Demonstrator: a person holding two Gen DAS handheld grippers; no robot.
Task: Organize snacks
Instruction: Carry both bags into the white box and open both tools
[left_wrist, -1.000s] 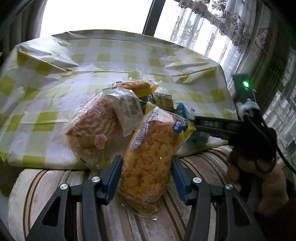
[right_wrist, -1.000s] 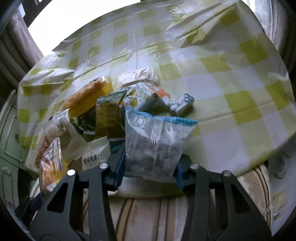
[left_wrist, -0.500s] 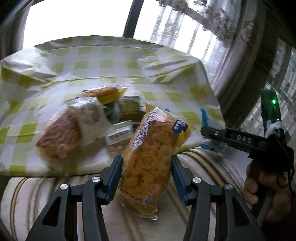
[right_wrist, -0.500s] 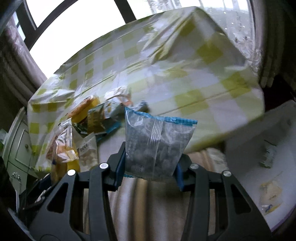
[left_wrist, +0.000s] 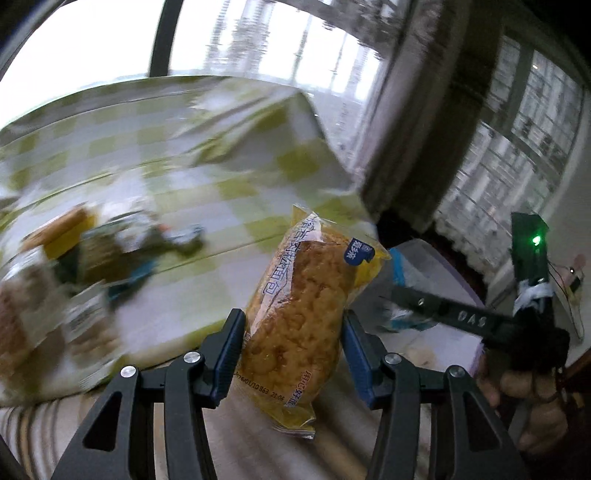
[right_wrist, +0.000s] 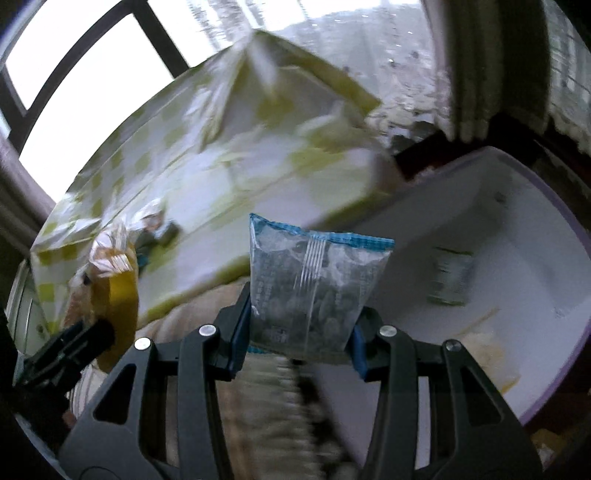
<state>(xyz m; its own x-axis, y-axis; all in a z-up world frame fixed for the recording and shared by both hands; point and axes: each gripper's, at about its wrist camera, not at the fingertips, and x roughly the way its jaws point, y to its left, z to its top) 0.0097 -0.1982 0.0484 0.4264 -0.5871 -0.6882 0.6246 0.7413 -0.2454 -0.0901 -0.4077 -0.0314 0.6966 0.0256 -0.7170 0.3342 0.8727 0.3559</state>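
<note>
1. The left hand-held gripper (left_wrist: 293, 343) pinches a yellow bread packet (left_wrist: 303, 314) around its middle. The packet stands up between the blue pads, in the air, past the near edge of the tabletop (left_wrist: 155, 173). Its bottom end hangs loose below the pads. The wrapper looks smooth, so the packet could slide down and drop onto the striped seat (left_wrist: 44, 428) below.

2. The right hand-held gripper (right_wrist: 301, 328) pinches a clear packet with a blue top (right_wrist: 314, 284) near its lower part. This packet is also in the air, off the near right corner of the tabletop, just beside a white bin with a purple rim (right_wrist: 576, 236). Most of the packet stands above the pads. It could tip over or slip out if the hold gets weak.

3. The white bin looks like the place for the snacks. A small green packet (right_wrist: 448, 277) and some yellow bits already lie inside. If a packet is let go too soon, it could hit the rim and fall outside.

4. The two hand-held grippers are near each other. They could bump and knock a packet free.

5. The other snacks (left_wrist: 110, 251) lie in a pile near the near left edge of the tabletop. They look blurry, so it is hard to tell them apart.
</note>
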